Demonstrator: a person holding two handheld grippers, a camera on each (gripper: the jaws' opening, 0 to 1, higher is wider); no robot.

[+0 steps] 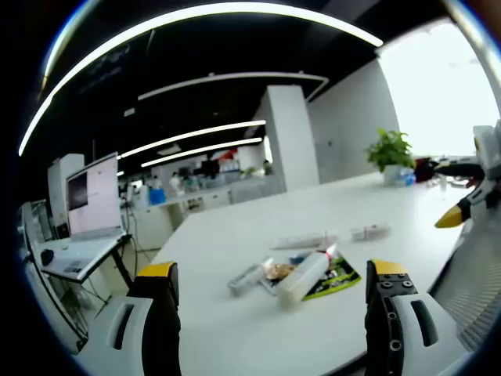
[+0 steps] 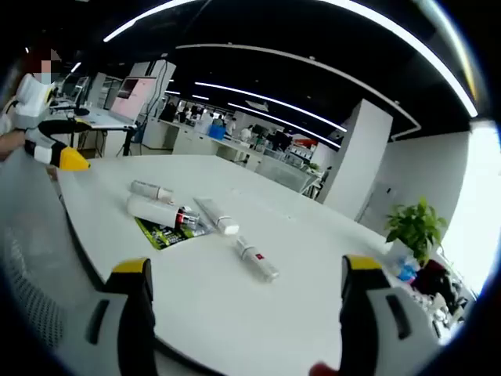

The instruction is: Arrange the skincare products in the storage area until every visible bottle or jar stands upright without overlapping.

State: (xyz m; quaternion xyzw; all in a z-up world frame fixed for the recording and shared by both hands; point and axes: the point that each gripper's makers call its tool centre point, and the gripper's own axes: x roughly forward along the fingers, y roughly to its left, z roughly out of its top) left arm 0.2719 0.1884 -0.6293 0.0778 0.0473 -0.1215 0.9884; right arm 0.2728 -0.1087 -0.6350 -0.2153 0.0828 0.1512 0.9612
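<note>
**Skincare tubes lie flat as both grippers wait**

A white table (image 2: pixel 329 258) carries four skincare containers, all on their sides, none upright. The large white bottle (image 2: pixel 160 212) rests on a green leaflet (image 2: pixel 156 232) (a small silver tube (image 2: pixel 151 190) lies just beside), with a long white tube (image 2: pixel 217 215) near and a red-marked tube (image 2: pixel 257 260) apart. The left gripper (image 1: pixel 274 286) and right gripper (image 2: pixel 244 290) hover wide open, empty. Work appears unstarted; the next move likely calls for closing on one bottle and standing it up.
</note>
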